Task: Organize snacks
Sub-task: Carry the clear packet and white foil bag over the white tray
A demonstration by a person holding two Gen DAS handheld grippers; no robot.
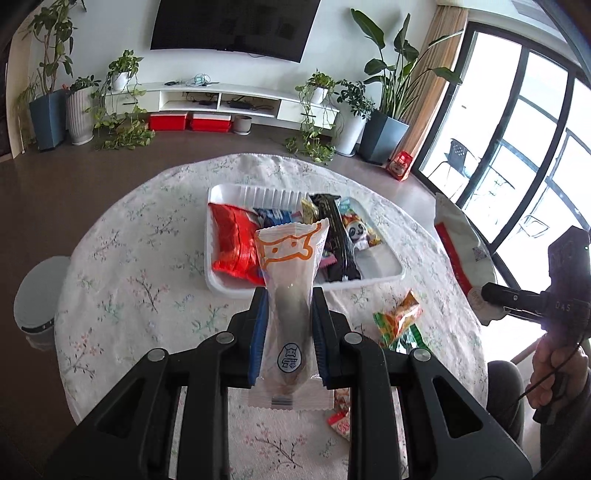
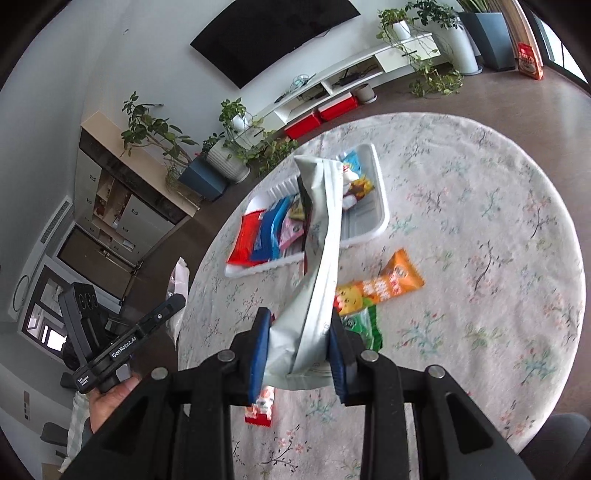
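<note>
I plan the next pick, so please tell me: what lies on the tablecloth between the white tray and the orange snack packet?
Nothing: in the right wrist view, only bare floral tablecloth separates the white tray from the orange snack packet.

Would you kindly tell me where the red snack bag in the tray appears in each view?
Left wrist: red snack bag sits at centre-left, in the white tray's left end.
Right wrist: it lies left of centre, at the tray's near-left end.
Shared landmark: the wall television.

Left tool (image 1: 288, 306) and right tool (image 2: 300, 325) clamped, angled downward.
</note>
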